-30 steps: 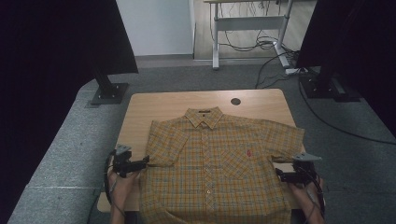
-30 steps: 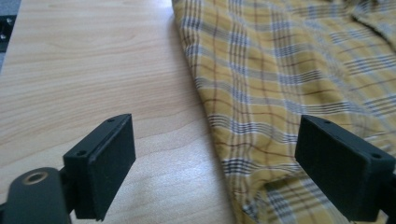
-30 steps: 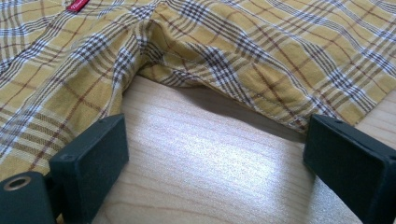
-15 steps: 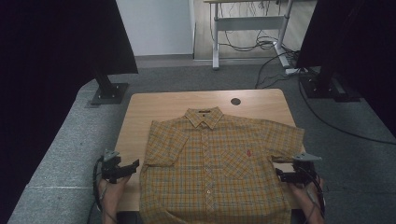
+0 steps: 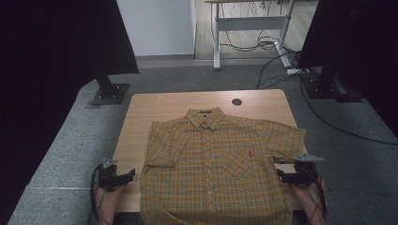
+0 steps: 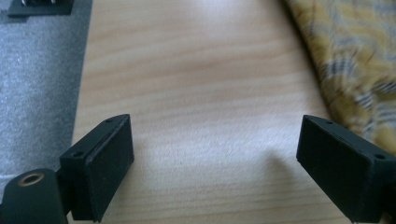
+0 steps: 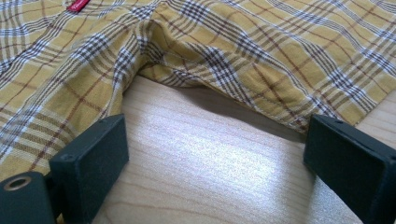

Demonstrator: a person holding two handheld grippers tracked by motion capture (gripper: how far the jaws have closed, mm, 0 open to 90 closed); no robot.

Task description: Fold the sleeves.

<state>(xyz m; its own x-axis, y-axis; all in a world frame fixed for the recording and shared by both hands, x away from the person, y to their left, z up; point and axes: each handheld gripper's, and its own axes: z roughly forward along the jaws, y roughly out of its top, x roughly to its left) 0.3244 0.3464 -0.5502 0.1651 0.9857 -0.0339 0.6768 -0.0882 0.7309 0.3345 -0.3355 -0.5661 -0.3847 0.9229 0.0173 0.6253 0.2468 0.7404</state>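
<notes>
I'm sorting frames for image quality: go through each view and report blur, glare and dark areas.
High view: sharp on the shirt and table, but near-black panels swallow both upper corners. Left gripper view: shirt edge soft and blurred, wood grain clearer. Right gripper view: plaid crisp, a bright sheen glares off the table, shadow under the sleeve.

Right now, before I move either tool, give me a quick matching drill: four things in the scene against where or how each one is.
Things:
1. shirt
2. left tool
3. right tool
4. hole

Places or states:
A. in the table top, beyond the collar
B. open, at the gap under a short sleeve
C. spread flat, buttoned, front up
D. open over bare wood, off the cloth

Pairs: 1-C, 2-D, 3-B, 4-A
</notes>
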